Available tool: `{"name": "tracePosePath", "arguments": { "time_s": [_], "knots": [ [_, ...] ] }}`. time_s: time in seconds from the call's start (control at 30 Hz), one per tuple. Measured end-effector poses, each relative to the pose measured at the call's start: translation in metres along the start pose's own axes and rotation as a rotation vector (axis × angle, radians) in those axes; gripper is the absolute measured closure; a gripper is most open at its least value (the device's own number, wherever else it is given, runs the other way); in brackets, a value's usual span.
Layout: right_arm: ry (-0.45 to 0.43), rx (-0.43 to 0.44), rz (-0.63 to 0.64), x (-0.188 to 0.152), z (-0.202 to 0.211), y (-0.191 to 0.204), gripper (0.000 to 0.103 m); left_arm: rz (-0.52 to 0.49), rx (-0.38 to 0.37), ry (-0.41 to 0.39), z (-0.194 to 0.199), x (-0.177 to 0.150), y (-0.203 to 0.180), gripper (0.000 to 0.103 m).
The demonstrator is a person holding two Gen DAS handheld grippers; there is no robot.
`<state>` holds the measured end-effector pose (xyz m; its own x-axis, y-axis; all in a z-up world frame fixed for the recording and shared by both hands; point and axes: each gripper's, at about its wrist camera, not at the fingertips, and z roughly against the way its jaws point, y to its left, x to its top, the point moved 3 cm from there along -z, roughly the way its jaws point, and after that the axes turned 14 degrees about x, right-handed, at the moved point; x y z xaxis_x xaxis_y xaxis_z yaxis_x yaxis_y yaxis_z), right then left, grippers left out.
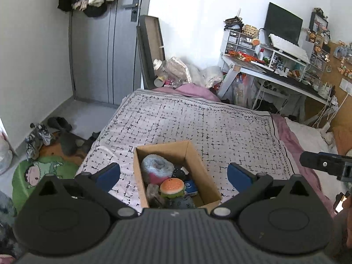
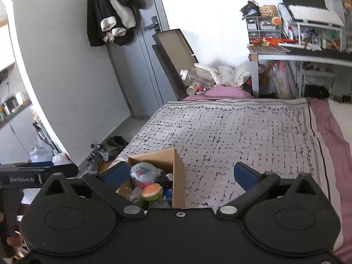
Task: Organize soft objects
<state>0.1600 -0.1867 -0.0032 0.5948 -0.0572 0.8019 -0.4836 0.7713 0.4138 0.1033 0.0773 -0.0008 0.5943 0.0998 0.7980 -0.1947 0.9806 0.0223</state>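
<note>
A brown cardboard box (image 1: 193,160) stands on the bed with soft toys inside: a grey and pink plush donut (image 1: 156,167), a burger plush (image 1: 172,187), a black plush and others. My left gripper (image 1: 173,173) is open and empty, held above the box with its jaws wide on either side. The right wrist view shows the same box (image 2: 178,176), the donut (image 2: 144,173) and the burger (image 2: 151,190) at lower left. My right gripper (image 2: 181,177) is open and empty, above the box's right wall and the bedspread.
The bed (image 1: 198,118) has a white, black-patterned cover (image 2: 242,132) over pink sheets. A cluttered desk (image 1: 275,70) with a monitor stands at back right. A grey door (image 1: 96,50), shoes and a green mat (image 1: 35,176) are to the left.
</note>
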Motion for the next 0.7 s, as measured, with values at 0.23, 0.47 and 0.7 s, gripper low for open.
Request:
{"name": "tracePosePath", "arguments": {
  "time_s": [0.23, 0.47, 0.7],
  "knots": [
    [0.025, 0.055, 0.009, 0.003, 0.029, -0.002, 0.0, -0.025, -0.04, -0.03, 0.033, 0.0, -0.017, 0.0],
    [0.065, 0.066, 0.033, -0.006, 0.049, -0.003, 0.0, -0.017, -0.035, -0.024, 0.057, -0.008, -0.028, 0.0],
    [0.077, 0.072, 0.045, -0.012, 0.064, -0.007, 0.0, 0.036, -0.04, -0.016, 0.073, -0.02, -0.03, 0.0]
  ]
}}
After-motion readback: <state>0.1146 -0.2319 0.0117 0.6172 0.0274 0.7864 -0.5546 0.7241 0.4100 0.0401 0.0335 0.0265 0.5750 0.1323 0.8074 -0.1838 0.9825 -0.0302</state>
